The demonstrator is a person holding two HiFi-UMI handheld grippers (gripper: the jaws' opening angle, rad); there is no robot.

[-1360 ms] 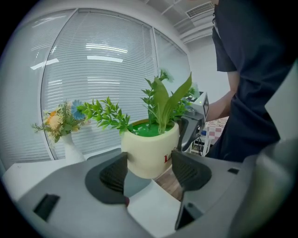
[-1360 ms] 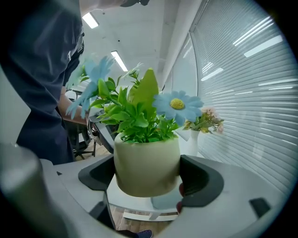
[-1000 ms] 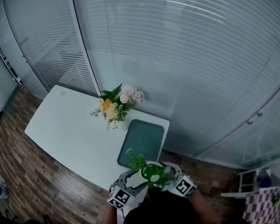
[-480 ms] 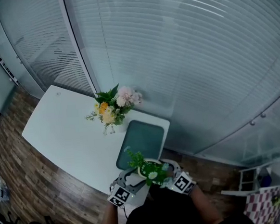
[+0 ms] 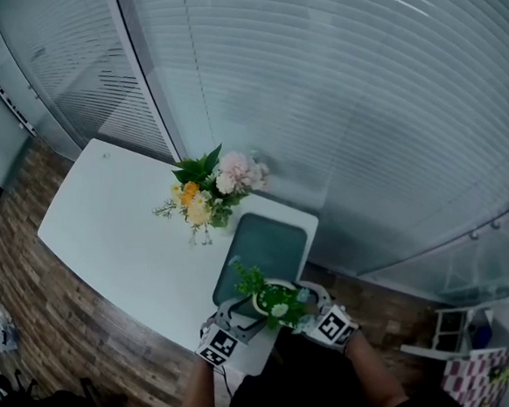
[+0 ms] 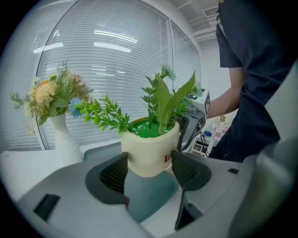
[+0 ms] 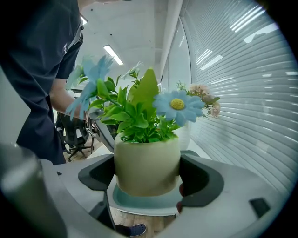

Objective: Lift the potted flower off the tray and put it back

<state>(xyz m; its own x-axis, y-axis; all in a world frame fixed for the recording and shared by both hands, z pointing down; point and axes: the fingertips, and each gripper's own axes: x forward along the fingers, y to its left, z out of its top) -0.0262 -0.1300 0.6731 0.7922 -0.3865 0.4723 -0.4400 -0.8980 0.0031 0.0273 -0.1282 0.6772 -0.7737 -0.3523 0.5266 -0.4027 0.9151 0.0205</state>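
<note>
The potted flower [image 5: 276, 304] is a cream pot [image 6: 150, 146] with green leaves and pale blue blossoms. It hangs in the air over the near end of the dark green tray [image 5: 264, 252], its base clear of the tray surface [image 7: 142, 201]. My left gripper [image 5: 236, 321] is shut on the pot from the left, and my right gripper [image 5: 314, 315] is shut on it from the right. In the left gripper view the pot sits between the dark pads of the left gripper [image 6: 148, 169]. In the right gripper view it fills the gap of the right gripper [image 7: 146, 175].
A white vase with a pink, orange and green bouquet [image 5: 209, 186] stands on the white table [image 5: 121, 235] just beyond the tray's left corner. Glass walls with blinds run behind the table. Wooden floor lies below the table's near edge.
The pot and both grippers have crept slightly forward, toward the tray. The head camera has shifted a little.
</note>
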